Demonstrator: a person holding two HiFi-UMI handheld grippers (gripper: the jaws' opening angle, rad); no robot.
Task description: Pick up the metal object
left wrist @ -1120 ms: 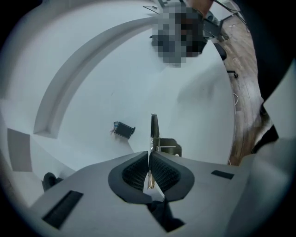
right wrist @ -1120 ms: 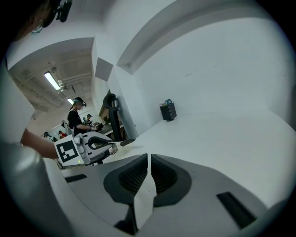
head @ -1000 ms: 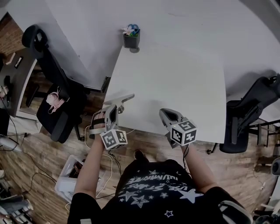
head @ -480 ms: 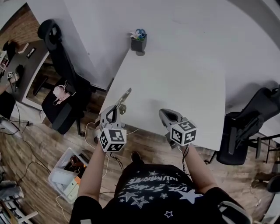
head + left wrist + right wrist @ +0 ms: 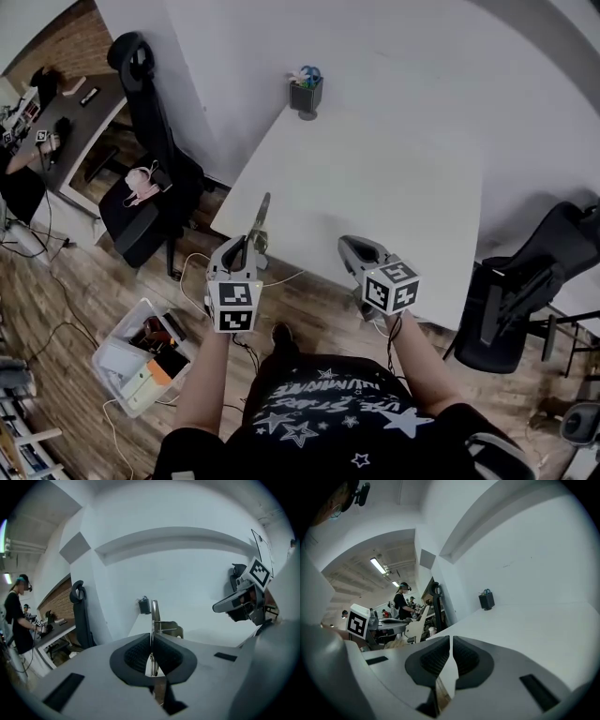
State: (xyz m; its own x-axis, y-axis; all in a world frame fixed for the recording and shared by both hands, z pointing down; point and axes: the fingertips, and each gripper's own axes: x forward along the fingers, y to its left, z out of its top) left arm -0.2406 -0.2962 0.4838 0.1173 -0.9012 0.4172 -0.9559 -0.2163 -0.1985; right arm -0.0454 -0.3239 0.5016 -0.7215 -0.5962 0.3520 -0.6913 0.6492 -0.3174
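By the table, left hand-held gripper clamps metal object — right hand-held gripper closed, empty.

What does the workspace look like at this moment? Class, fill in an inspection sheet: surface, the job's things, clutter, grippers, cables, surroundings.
Surface: white table, mostly bare.
Job's things: metal object, flat, held edge-on and raised near the table's near-left edge.
Clutter: black pot with flowers at the far corner.
Grippers: left gripper shut on the metal object; right gripper jaws together, nothing between them.
Cables: white cables over the wooden floor by the near edge.
Surroundings: black office chair on the left, second black chair on the right, storage box on the floor.
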